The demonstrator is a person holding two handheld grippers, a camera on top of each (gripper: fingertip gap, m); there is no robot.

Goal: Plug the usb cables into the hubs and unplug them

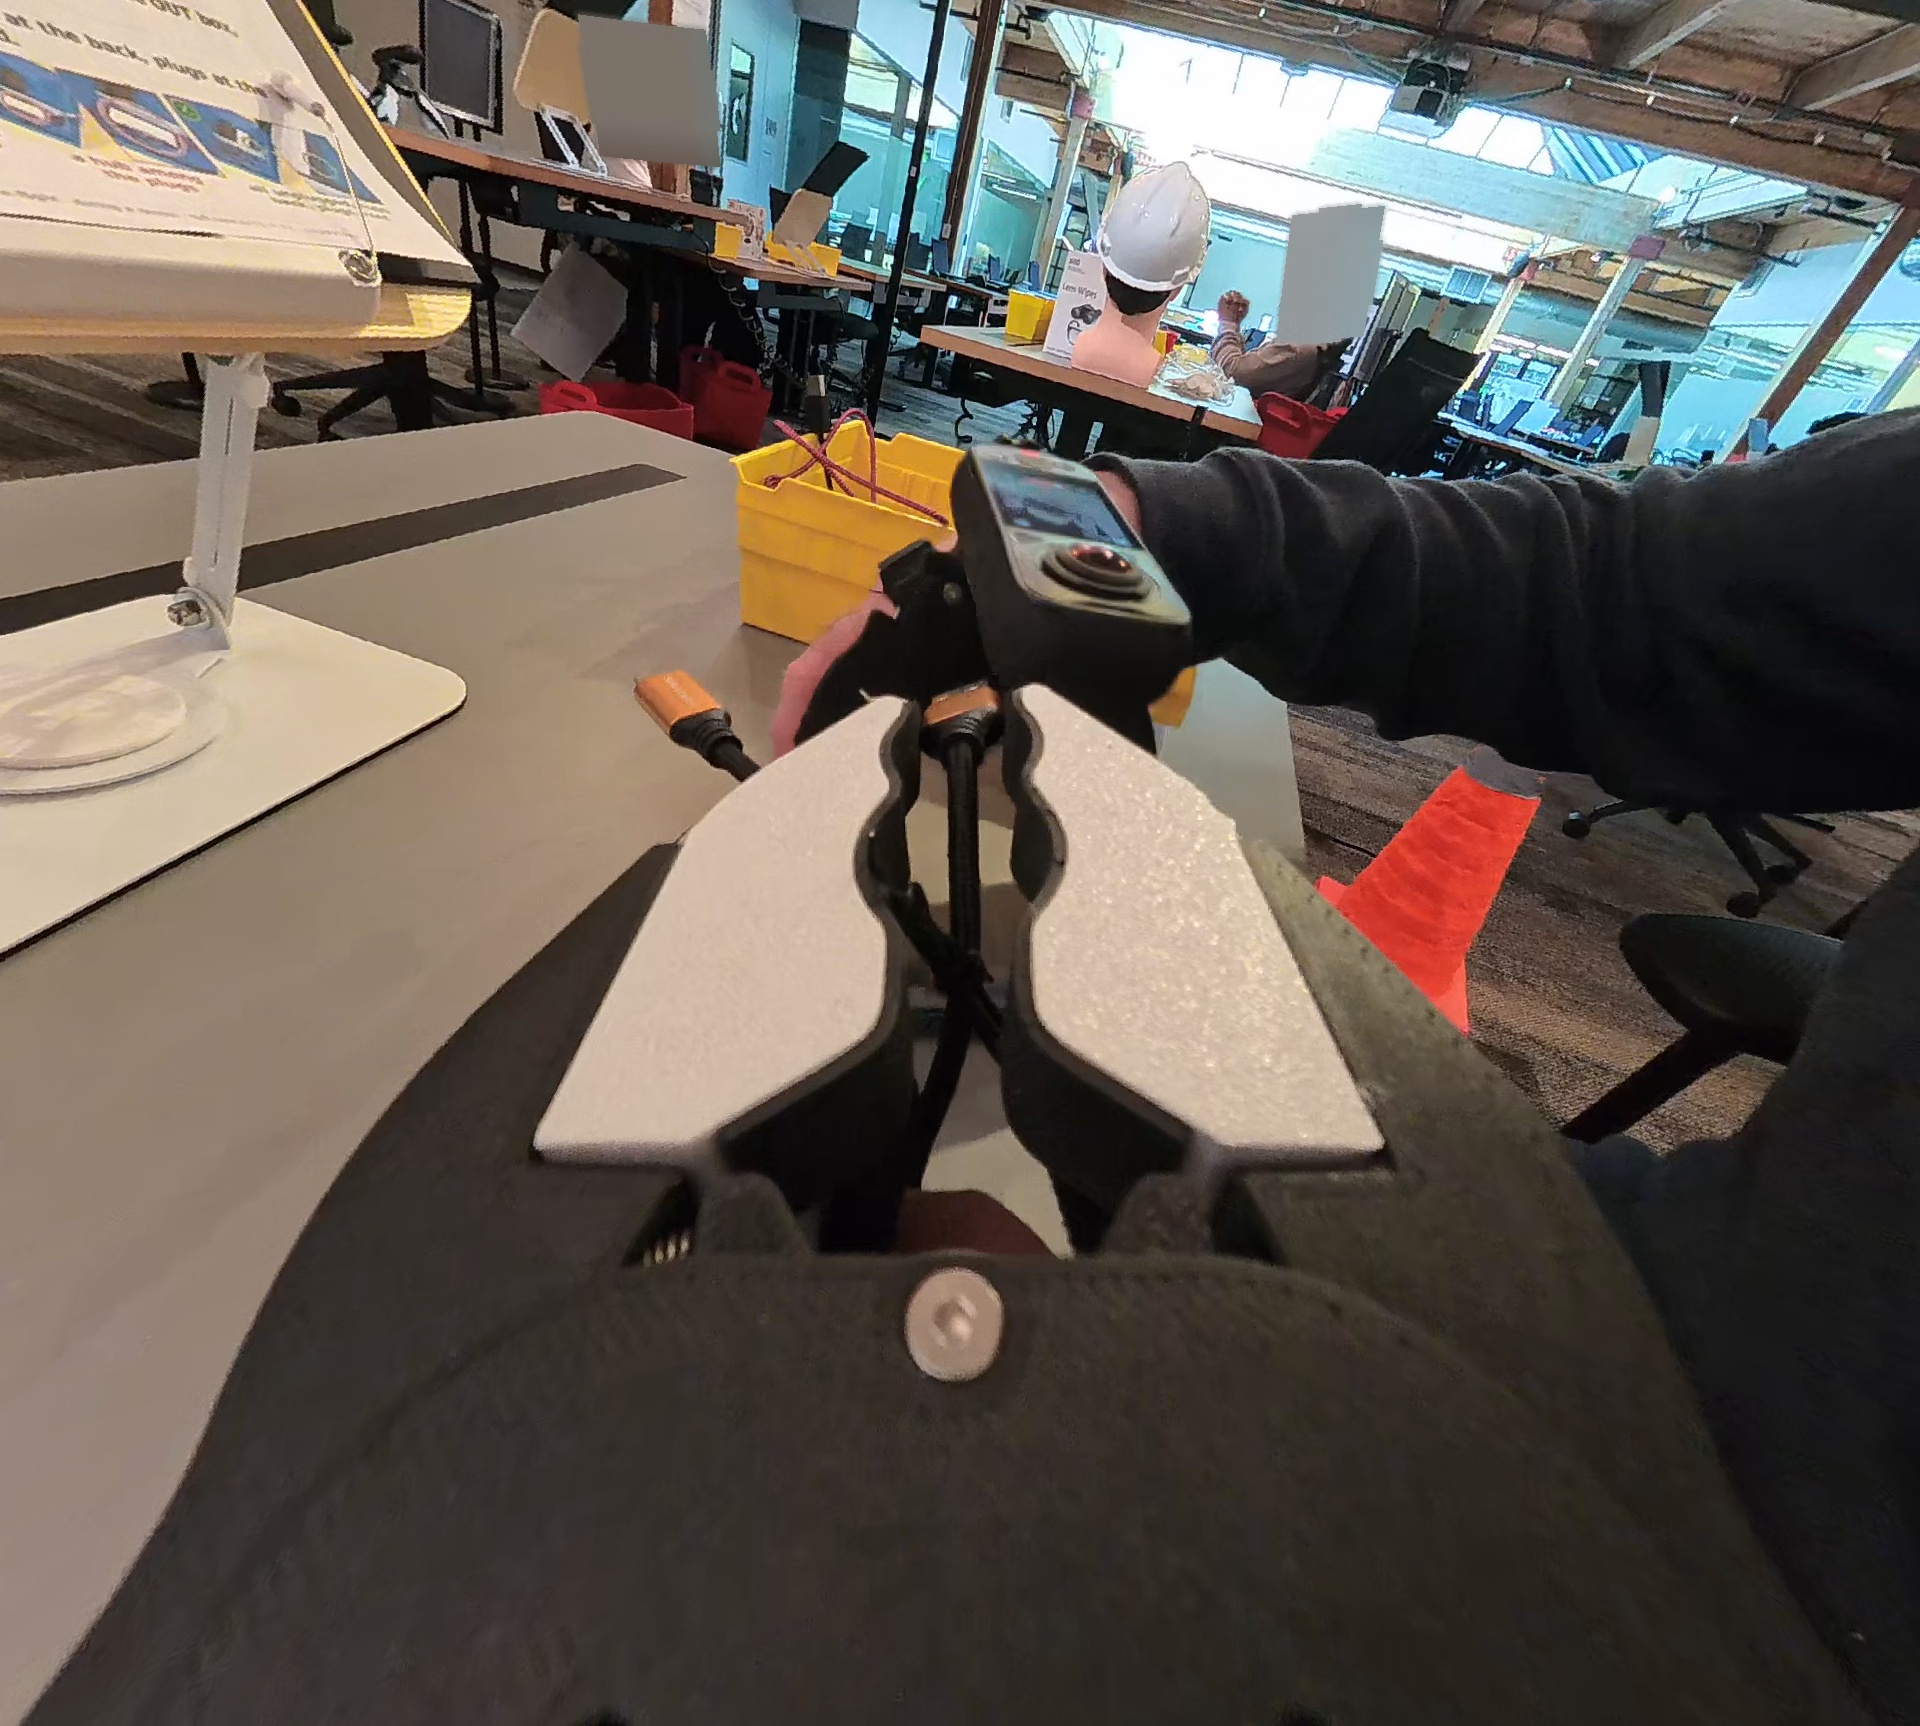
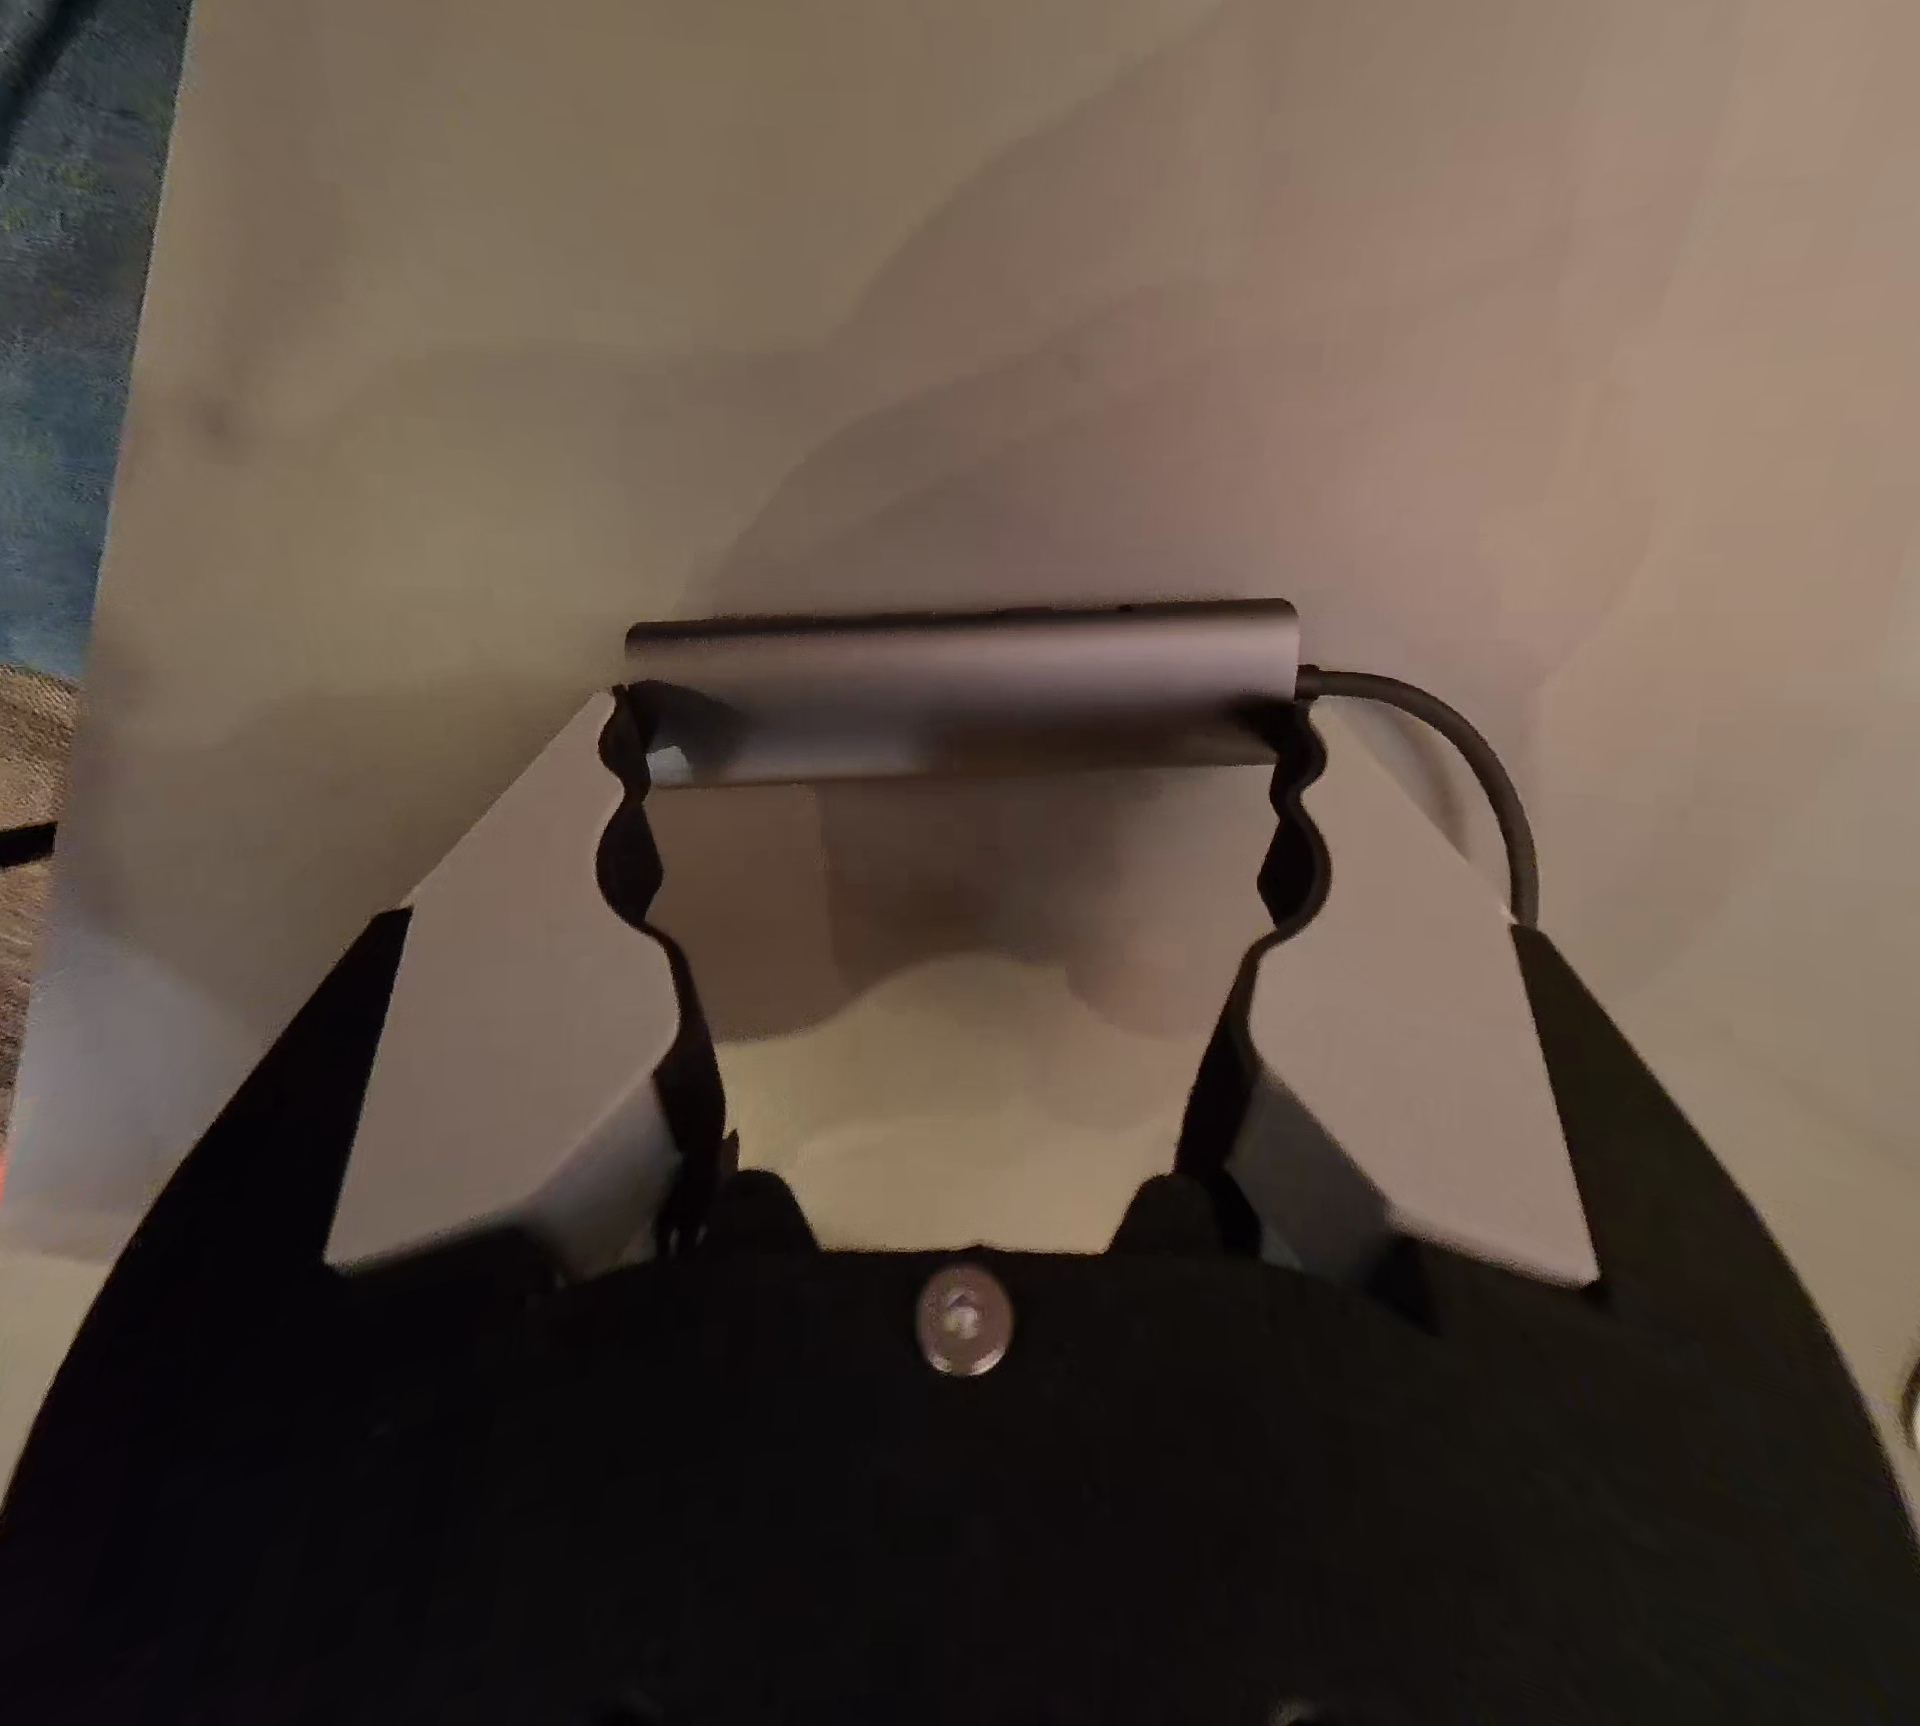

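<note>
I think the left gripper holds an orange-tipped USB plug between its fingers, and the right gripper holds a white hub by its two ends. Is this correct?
Not quite: the hub is dark grey, not white, as the right wrist view shows. The rest stands: the right gripper clamps it by its two ends, and the left gripper holds an orange-tipped USB plug between its fingers.

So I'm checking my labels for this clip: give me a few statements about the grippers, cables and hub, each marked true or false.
1. The left gripper is shut on an orange-tipped cable. True.
2. The right gripper holds a yellow bin. False: its fingers grip the grey hub at both ends.
3. A second orange plug lies on the table. True.
4. The hub has no cord. False: a dark cord leaves its right end.
</note>
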